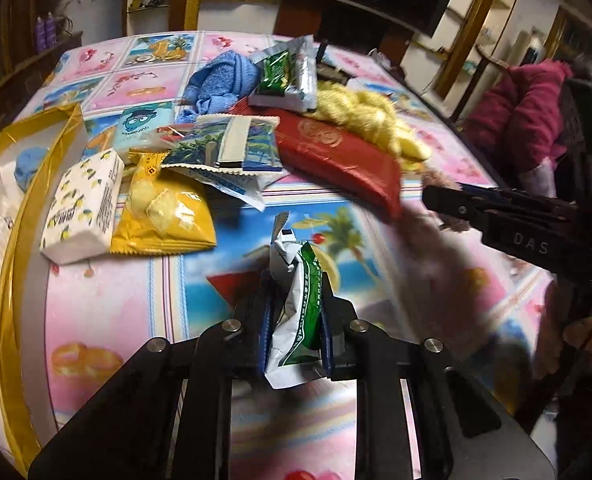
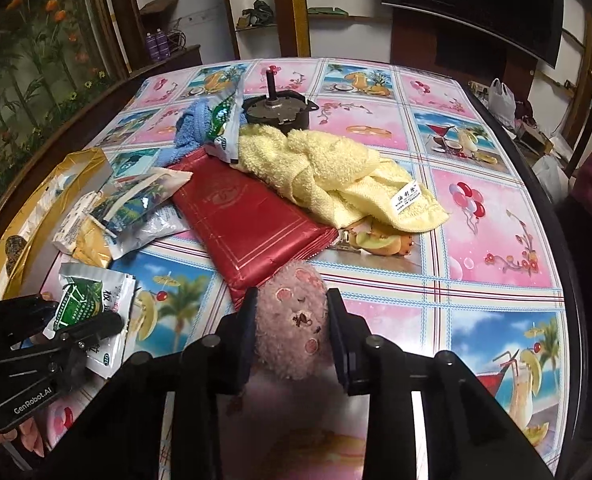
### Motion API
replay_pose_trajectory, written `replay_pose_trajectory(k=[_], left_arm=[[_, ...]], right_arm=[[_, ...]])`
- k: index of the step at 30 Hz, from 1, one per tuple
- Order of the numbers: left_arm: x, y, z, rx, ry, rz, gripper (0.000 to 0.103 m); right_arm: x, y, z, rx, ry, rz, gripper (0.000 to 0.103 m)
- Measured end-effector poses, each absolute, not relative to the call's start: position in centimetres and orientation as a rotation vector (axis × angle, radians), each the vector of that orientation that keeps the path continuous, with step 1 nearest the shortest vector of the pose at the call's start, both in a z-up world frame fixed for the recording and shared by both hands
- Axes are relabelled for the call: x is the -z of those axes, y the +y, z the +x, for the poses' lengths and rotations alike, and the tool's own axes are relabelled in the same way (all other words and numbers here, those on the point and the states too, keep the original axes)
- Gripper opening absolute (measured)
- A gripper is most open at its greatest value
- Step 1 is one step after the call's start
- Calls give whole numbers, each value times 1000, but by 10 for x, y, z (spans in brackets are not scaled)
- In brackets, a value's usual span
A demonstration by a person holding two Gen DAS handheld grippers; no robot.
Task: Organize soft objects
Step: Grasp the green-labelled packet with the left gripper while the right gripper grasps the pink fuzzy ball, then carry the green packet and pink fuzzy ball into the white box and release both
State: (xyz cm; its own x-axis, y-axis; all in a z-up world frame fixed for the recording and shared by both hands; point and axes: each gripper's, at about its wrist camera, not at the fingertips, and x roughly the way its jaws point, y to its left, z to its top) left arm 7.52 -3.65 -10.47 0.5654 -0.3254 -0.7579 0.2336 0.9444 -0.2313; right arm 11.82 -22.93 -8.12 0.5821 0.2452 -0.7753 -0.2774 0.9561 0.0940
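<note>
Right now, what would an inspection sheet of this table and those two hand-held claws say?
Surface: round table under a glossy pink and blue fruit-print cloth.
Job's things: crumpled yellow terry towel, blue terry cloth, fuzzy pink plush toy.
Clutter: flat red foil packet, yellow snack bag, lemon-print tissue pack, dark metal pot lid with knob, gold-rimmed bag at the table's left edge.
Grippers: left gripper shut on a green and white foil sachet; right gripper shut on the plush toy.
Cables: nothing seen.
Surroundings: wall shelves, dark screen, flower mural.
</note>
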Motion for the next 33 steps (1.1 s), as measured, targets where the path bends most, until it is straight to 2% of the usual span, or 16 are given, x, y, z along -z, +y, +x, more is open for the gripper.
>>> replay_pose_trajectory(k=[7, 16, 20, 24, 33], left_arm=[[51, -5, 29, 363, 791, -187, 18], [-15, 111, 17, 156, 693, -182, 18], [-15, 162, 34, 43, 708, -182, 18], [3, 196, 53, -33, 742, -186, 18], [68, 222, 94, -67, 870, -207, 19]], right_arm=[[34, -209, 82, -381, 804, -46, 32], [-44, -137, 57, -542, 670, -98, 32], [-64, -89, 65, -626, 650, -121, 32], [-62, -42, 88, -705, 699, -119, 32], [14, 44, 134, -766, 925, -75, 32]])
